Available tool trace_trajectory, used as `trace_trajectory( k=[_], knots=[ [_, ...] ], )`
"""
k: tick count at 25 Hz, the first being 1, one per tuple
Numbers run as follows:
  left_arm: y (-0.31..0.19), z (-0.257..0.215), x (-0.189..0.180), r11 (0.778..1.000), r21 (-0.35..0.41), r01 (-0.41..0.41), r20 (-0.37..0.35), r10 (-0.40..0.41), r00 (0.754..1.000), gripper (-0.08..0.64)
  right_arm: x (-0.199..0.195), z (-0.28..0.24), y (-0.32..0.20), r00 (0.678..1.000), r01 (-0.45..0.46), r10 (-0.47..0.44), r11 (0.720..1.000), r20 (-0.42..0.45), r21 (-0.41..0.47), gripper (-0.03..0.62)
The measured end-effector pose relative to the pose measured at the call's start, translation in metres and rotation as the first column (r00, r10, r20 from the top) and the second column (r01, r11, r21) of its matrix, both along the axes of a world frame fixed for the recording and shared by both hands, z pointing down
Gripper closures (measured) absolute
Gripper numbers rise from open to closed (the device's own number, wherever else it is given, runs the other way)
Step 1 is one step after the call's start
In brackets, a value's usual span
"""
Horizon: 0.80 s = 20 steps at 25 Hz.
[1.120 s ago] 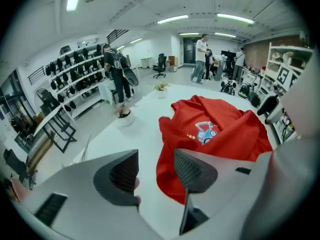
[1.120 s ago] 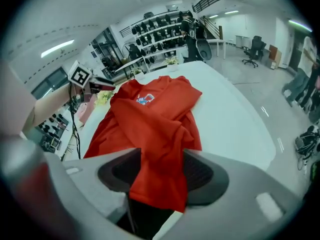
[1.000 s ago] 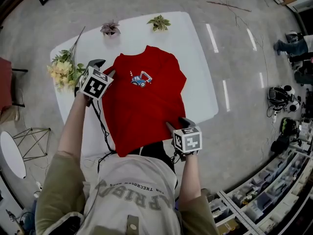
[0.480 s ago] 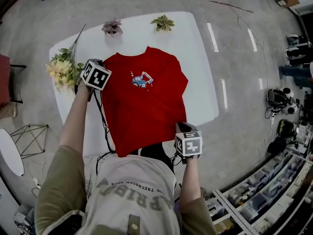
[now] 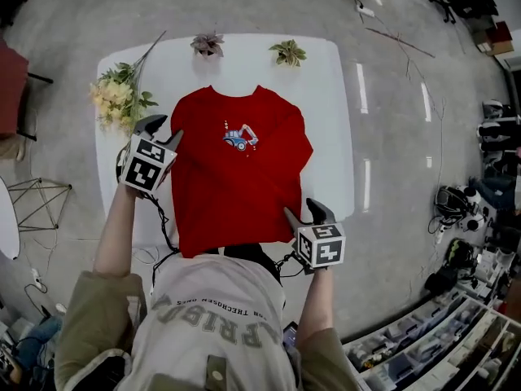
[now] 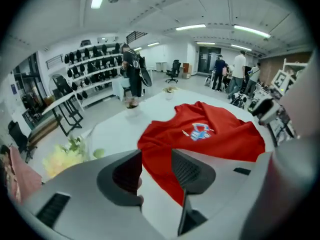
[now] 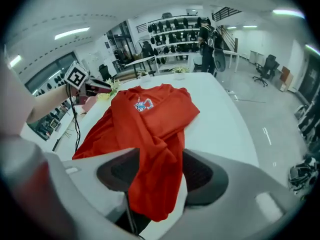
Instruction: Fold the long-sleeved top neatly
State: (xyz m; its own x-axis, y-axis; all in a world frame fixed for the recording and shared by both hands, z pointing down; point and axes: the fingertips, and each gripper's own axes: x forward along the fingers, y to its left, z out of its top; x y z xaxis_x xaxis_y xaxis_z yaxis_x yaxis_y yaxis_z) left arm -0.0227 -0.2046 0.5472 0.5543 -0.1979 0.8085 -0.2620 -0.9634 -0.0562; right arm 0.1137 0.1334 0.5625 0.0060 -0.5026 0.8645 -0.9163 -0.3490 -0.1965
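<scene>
Right hand-held gripper point(image 5: 300, 208) just opened, red top point(image 5: 240, 177) hem between jaws; left hand-held gripper point(image 5: 165, 127) likewise, beside top

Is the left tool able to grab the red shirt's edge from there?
Probably yes. The left tool hovers right beside the red shirt, with only a strip of table between. Its jaws have just been opening, with nothing between them.

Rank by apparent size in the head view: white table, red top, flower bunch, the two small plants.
1. White table
2. Red top
3. Flower bunch
4. Purplish plant and green plant: too alike to rank; both sit at the table's far edge.
</scene>
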Motion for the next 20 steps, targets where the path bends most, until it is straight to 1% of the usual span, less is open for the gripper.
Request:
trace_trajectory(
  k=[2,4,6,7,8,9,10,12,14,15,17,18,20],
  knots=[
    [0.037,0.024,-0.014,0.998,-0.054,-0.029,0.052,0.032,0.998,0.379,0.002,0.013,-0.009,0.997,0.069,-0.068,0.998,0.023,-0.011,0.325],
    [0.063,0.050,-0.026,0.997,-0.065,-0.041,0.122,0.049,0.991,0.379,0.001,0.025,-0.015,0.989,0.148,-0.146,0.988,0.036,-0.042,0.342],
    [0.077,0.069,-0.036,0.998,-0.040,-0.044,0.185,0.051,0.982,0.380,0.000,0.031,-0.017,0.976,0.217,-0.215,0.974,0.035,-0.070,0.412],
    [0.080,0.075,-0.039,0.999,-0.013,-0.049,0.206,0.051,0.977,0.383,0.001,0.032,-0.017,0.970,0.243,-0.241,0.967,0.034,-0.077,0.439],
    [0.080,0.077,-0.041,0.998,0.019,-0.052,0.219,0.047,0.975,0.394,0.002,0.031,-0.018,0.965,0.261,-0.259,0.962,0.034,-0.078,0.474],
    [0.078,0.077,-0.043,0.997,0.052,-0.052,0.227,0.039,0.973,0.424,0.003,0.030,-0.020,0.962,0.271,-0.269,0.960,0.037,-0.074,0.494],
    [0.075,0.075,-0.046,0.995,0.081,-0.052,0.229,0.032,0.973,0.502,0.005,0.028,-0.023,0.962,0.272,-0.269,0.960,0.045,-0.062,0.524],
    [0.069,0.068,-0.054,0.992,0.113,-0.059,0.203,0.035,0.979,0.515,0.011,0.024,-0.028,0.968,0.238,-0.235,0.971,0.084,-0.027,0.535],
    [0.065,0.061,-0.065,0.992,0.108,-0.057,0.160,0.040,0.986,0.518,0.021,0.023,-0.031,0.977,0.153,-0.152,0.988,0.152,0.004,0.537],
    [0.063,0.060,-0.072,0.994,0.097,-0.056,0.149,0.041,0.988,0.518,0.027,0.024,-0.031,0.977,0.100,-0.100,0.995,0.189,0.010,0.537],
    [0.062,0.063,-0.083,0.995,0.074,-0.063,0.164,0.050,0.985,0.517,0.037,0.031,-0.029,0.970,0.016,-0.013,1.000,0.242,-0.012,0.537],
    [0.062,0.066,-0.087,0.995,0.068,-0.068,0.180,0.055,0.982,0.517,0.040,0.036,-0.028,0.968,0.000,0.008,0.999,0.250,-0.035,0.537],
    [0.063,0.071,-0.089,0.995,0.069,-0.067,0.207,0.051,0.977,0.513,0.043,0.044,-0.029,0.977,0.020,-0.002,0.996,0.213,-0.084,0.535]
  ],
)
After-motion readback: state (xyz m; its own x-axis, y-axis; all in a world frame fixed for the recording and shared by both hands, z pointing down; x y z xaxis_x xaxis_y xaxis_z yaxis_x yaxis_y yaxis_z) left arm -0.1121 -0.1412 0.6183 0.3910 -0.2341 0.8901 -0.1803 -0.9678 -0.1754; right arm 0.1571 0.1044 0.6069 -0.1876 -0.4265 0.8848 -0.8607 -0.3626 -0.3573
